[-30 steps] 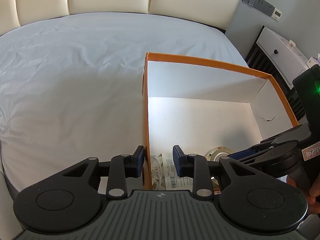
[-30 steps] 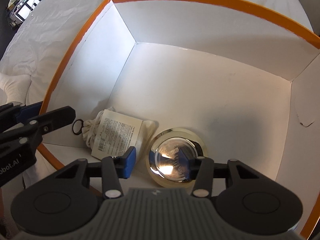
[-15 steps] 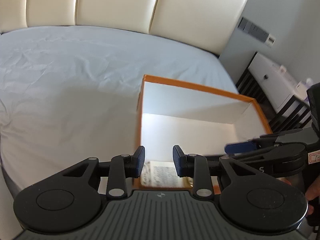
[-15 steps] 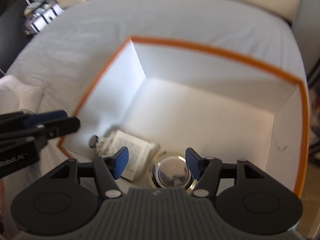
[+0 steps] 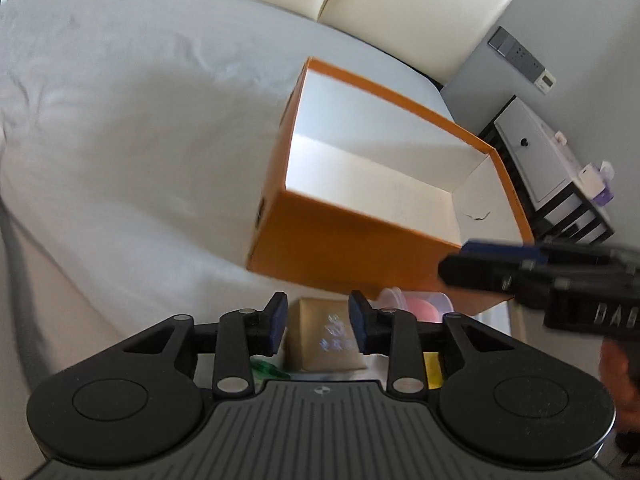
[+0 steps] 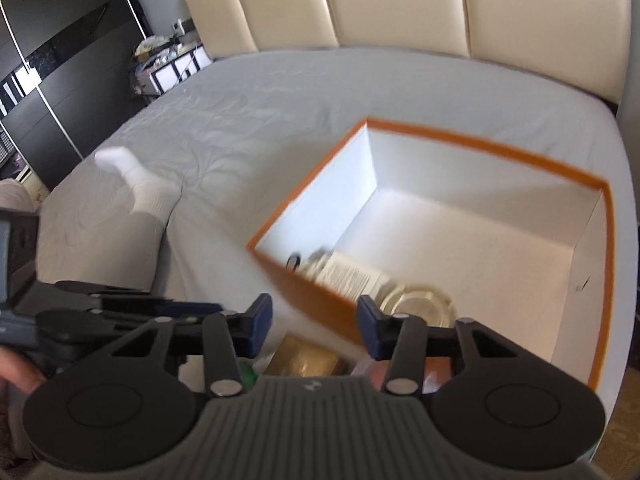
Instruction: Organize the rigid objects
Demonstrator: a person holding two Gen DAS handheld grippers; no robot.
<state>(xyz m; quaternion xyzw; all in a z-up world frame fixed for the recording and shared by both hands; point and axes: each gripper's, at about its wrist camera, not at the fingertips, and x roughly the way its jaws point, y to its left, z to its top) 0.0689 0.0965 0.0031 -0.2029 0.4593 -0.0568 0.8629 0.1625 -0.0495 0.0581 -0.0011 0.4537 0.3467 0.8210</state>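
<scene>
An orange box [image 5: 352, 248] with a white inside stands on the bed. In the right wrist view its rim [image 6: 480, 142] frames a labelled cloth pouch [image 6: 344, 276] and a round gold tin [image 6: 420, 300] at the near corner. In front of the box lie a small tan box [image 5: 324, 340] and a pink-lidded clear container [image 5: 416, 300]. My left gripper [image 5: 318, 316] hovers above the tan box with jaws opening; the pads do not touch it. My right gripper [image 6: 314, 316] hangs over the box's near wall, its jaws closing on nothing.
The white sheet [image 5: 140, 140] spreads to the left of the box, with a white sock [image 6: 136, 176] on it. A cream headboard [image 6: 400, 4] is behind. A white nightstand [image 5: 540, 160] stands to the right. Small green [image 5: 266, 368] and yellow [image 5: 432, 364] items lie by the tan box.
Both grippers have drawn back from the orange box. The right one rose away from the gold tin, which stays inside. The left jaws stand wider, and the small items before the box now show.
</scene>
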